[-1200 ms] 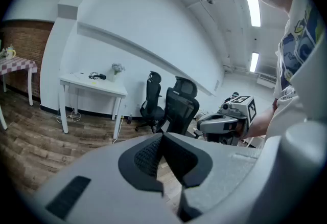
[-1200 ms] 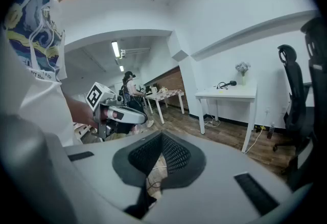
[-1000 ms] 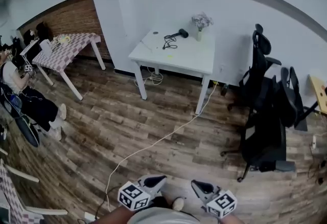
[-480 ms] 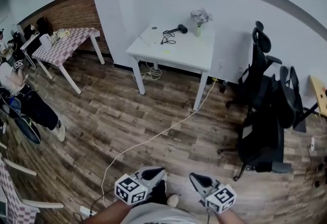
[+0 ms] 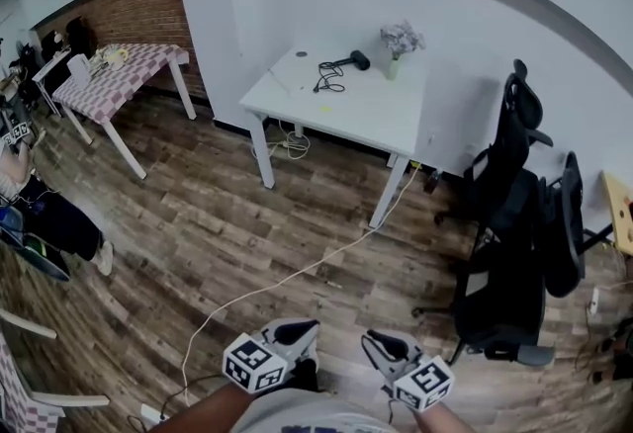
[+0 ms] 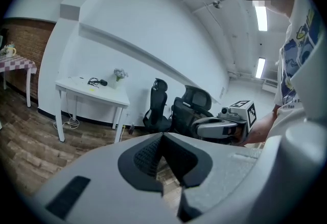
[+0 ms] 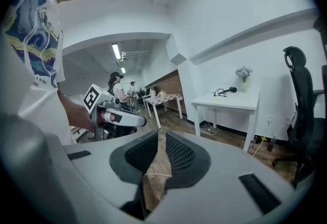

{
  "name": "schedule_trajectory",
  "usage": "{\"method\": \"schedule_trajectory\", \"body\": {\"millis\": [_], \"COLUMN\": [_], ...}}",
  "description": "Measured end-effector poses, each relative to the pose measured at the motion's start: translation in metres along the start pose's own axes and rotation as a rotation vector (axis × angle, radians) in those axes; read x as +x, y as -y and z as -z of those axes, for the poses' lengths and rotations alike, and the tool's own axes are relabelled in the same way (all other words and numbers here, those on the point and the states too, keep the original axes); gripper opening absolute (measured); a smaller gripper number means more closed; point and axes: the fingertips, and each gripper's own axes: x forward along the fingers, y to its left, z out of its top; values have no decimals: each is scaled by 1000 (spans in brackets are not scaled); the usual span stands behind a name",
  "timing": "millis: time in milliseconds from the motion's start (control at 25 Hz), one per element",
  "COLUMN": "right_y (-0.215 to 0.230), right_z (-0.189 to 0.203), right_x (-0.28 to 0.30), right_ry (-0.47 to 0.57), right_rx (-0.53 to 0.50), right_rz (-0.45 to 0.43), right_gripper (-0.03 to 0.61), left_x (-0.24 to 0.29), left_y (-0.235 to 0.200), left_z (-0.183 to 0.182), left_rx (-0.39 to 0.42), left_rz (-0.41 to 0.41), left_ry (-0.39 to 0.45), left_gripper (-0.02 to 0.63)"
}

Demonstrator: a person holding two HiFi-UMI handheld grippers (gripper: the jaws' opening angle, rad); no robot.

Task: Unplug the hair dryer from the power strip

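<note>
The black hair dryer lies on the far side of a white table, with its black cord coiled beside it. It also shows small in the left gripper view and the right gripper view. Where the cord ends is not visible. My left gripper and right gripper hang low by my body, far from the table. Both are shut and hold nothing.
A vase of flowers stands near the dryer. A white cable runs across the wood floor to a white block at lower left. Black office chairs crowd the right. A checkered table and a seated person are at left.
The head view has swung a little, so the seated person has slid toward the left edge. The grippers stay low in front of me with jaws unchanged.
</note>
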Motion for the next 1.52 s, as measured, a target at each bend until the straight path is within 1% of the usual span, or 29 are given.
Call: {"method": "schedule_trajectory", "body": {"millis": [160, 320, 480, 600, 720, 840, 960, 1120, 1200, 1320, 1520], "right_y": [39, 67, 87, 98, 114, 126, 139, 175, 195, 225, 272], "right_z": [-26, -46, -65, -81, -86, -87, -92, -98, -103, -122, -147], "right_x": [42, 93, 136, 157, 177, 197, 218, 246, 262, 289, 325], "right_ry": [-20, -32, -70, -49, -63, -94, -92, -115, -112, -78, -93], "right_rx": [-6, -23, -33, -39, -34, -16, -18, -3, -4, -38, -30], "right_rz": [10, -10, -17, -29, -43, -62, -87, -89, -108, -154, -187], "right_gripper": [44, 43, 43, 40, 35, 32, 32, 23, 18, 17, 11], "left_x": [24, 37, 43, 48, 57, 63, 67, 86, 98, 119, 154], "left_y": [-45, -89, -132, -153, -173, -194, -216, -250, -265, -293, -331], "left_z": [-31, -58, -76, -86, -94, -99, -104, -115, -126, -145, -179], "left_rx": [11, 28, 19, 7, -6, -19, -36, -51, -51, -35, -37], "left_rz": [-7, -8, -9, -17, -30, -48, -70, -107, -121, -152, -191], "left_ry": [9, 25, 26, 31, 41, 48, 52, 42, 33, 17, 18], "left_gripper": [3, 3, 3, 3, 3, 3, 3, 3, 3, 3, 5]}}
